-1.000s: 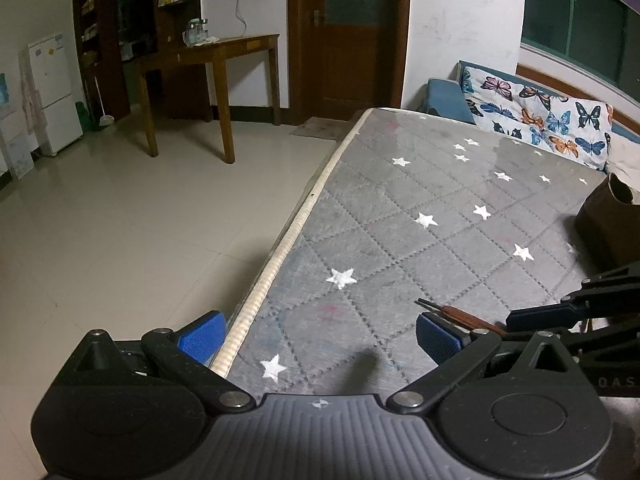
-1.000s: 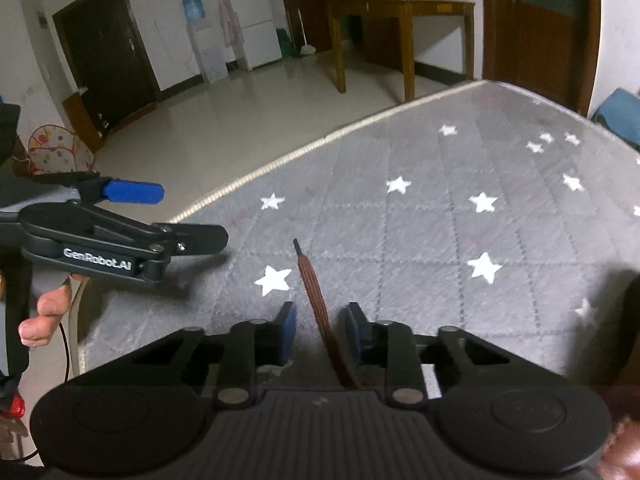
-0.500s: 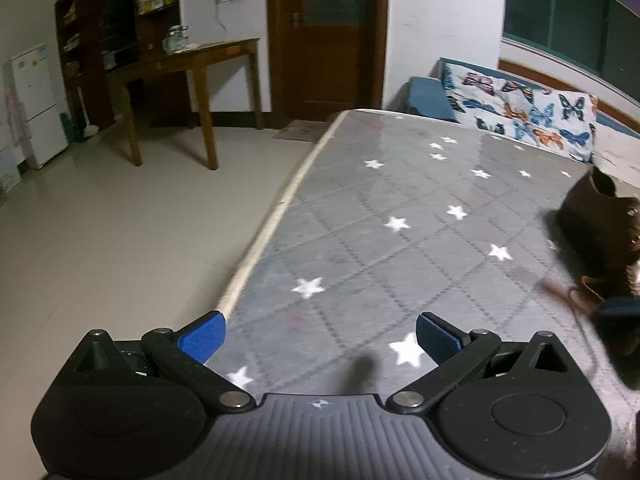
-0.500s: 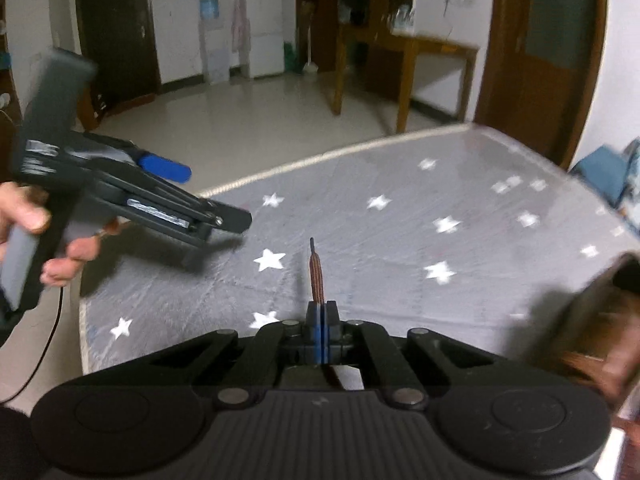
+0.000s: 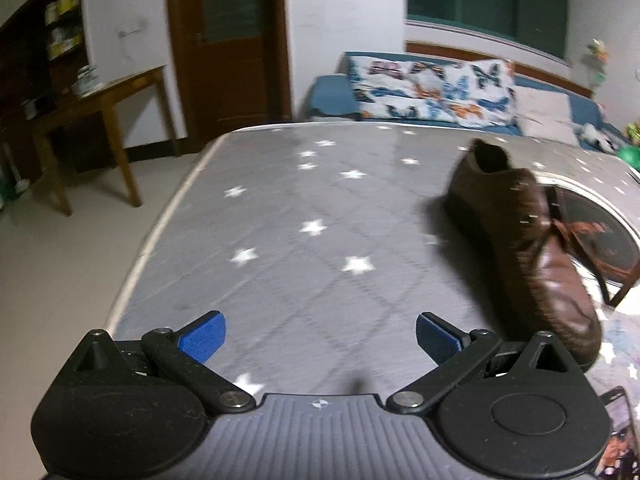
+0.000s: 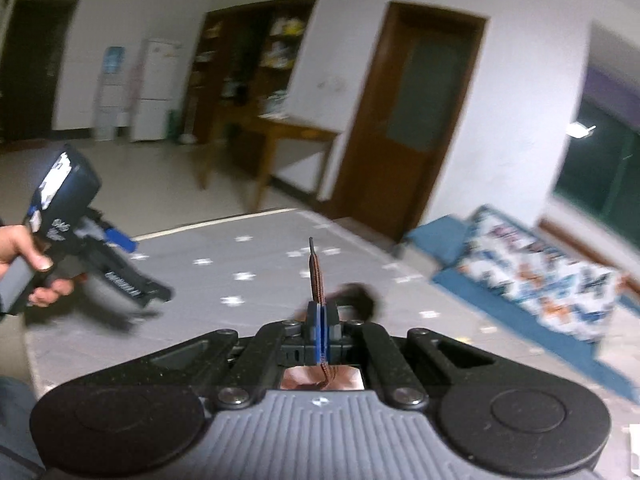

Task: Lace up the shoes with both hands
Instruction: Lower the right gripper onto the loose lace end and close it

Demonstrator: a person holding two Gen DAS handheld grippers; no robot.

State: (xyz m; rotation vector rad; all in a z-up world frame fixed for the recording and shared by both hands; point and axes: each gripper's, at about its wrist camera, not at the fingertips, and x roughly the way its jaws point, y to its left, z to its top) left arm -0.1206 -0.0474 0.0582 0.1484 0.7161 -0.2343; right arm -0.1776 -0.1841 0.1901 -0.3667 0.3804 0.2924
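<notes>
A brown leather shoe [image 5: 520,240] lies on the grey star-patterned mattress [image 5: 304,216], toe toward me, at the right of the left wrist view. Its lace runs off to the right [image 5: 584,248]. My left gripper [image 5: 318,334] is open, with nothing between its blue pads, left of the shoe's toe. My right gripper [image 6: 321,314] is shut on the brown shoelace [image 6: 315,276], whose dark tip sticks up past the pads. In the right wrist view a hand holds the left gripper [image 6: 120,268] at the left. The shoe is mostly hidden behind the right jaws.
The mattress edge [image 5: 160,232] drops to a tiled floor on the left. A wooden table [image 5: 100,120] and a door [image 5: 228,40] stand beyond. A butterfly-print pillow [image 5: 432,92] lies on a blue couch behind the mattress. A dark round object [image 5: 600,236] sits right of the shoe.
My right gripper closed on the lace and lifted it, the view tilting up toward the door. The left gripper stayed open and swung right, bringing the whole shoe into its view.
</notes>
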